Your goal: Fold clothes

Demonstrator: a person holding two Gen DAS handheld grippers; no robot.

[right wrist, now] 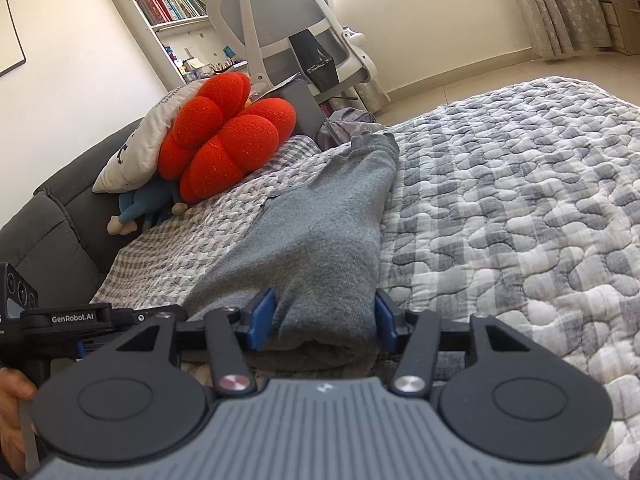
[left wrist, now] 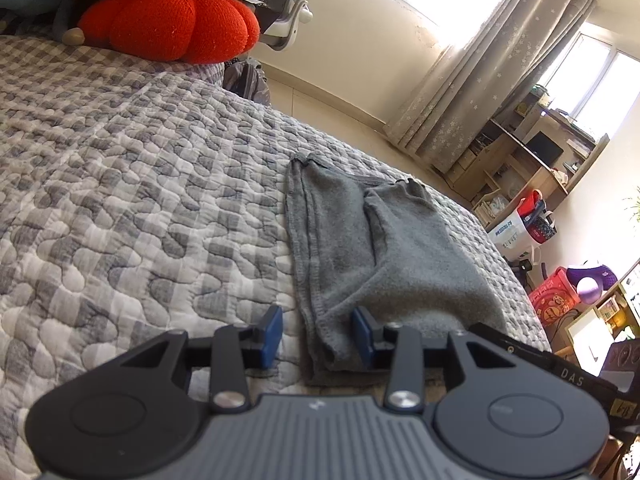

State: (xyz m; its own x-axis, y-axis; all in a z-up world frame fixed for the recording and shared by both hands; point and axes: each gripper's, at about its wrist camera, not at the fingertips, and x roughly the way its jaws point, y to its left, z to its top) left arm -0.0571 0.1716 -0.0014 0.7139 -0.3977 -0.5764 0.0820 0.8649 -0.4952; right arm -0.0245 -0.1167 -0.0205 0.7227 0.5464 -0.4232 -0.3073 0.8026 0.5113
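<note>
Plain grey garment (left wrist: pixel 400 248) on a grey-and-white checked quilt (left wrist: pixel 132 184); red knitted cushion (left wrist: pixel 172 24) behind.

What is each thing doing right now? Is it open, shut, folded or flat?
Grey garment: folded, lying on the quilt.
Left claw: open, garment edge between the pads.
Right claw: open around the garment's fold.
Quilt: spread flat.
Curtain: drawn aside.
</note>
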